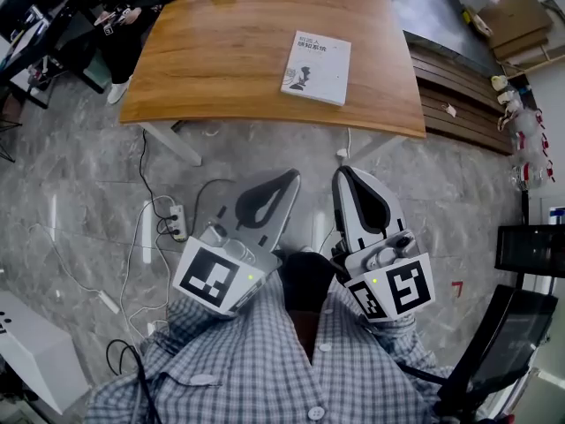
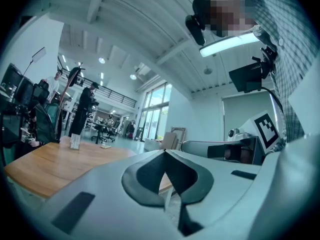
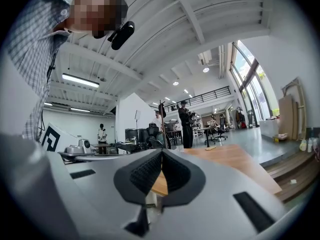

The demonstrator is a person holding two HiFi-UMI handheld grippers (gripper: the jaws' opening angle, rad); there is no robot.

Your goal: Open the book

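Left hand-held gripper (image 1: 281,184): jaws fully together, nothing between them. It is held level in front of the checked shirt (image 1: 265,369), over the floor (image 1: 79,193), short of the desk (image 1: 221,60).
Book (image 1: 316,67): closed, cover up, flat on the desk near its front edge and right of centre. It is well apart from both grippers.
Right hand-held gripper (image 1: 349,177): same state, pads pressed together and empty, just beside the left one.

Step, as I read it: approach only. Nothing is touched and the book is not yet open.
Next move calls for:
- carrying both grippers forward past the desk edge and down to the book
- one tip working under the cover's free edge, or that pair parting a little to pinch it
- the other probably pinning the book so it doesn't slide

I can't tell which long edge is the spine, and that needs settling before picking a side.

Views:
- The head view is the only one showing the book and the gap to the desk.
- The left gripper view shows the desk nearly edge-on, the right gripper side-on with its marker cube, and people standing far back. No book can be made out.
- The right gripper view shows the far desk surface and a standing person beyond it, also with no clear book.
- Both gripper views show the pads touching; the head view shows the shut jaws only from above.
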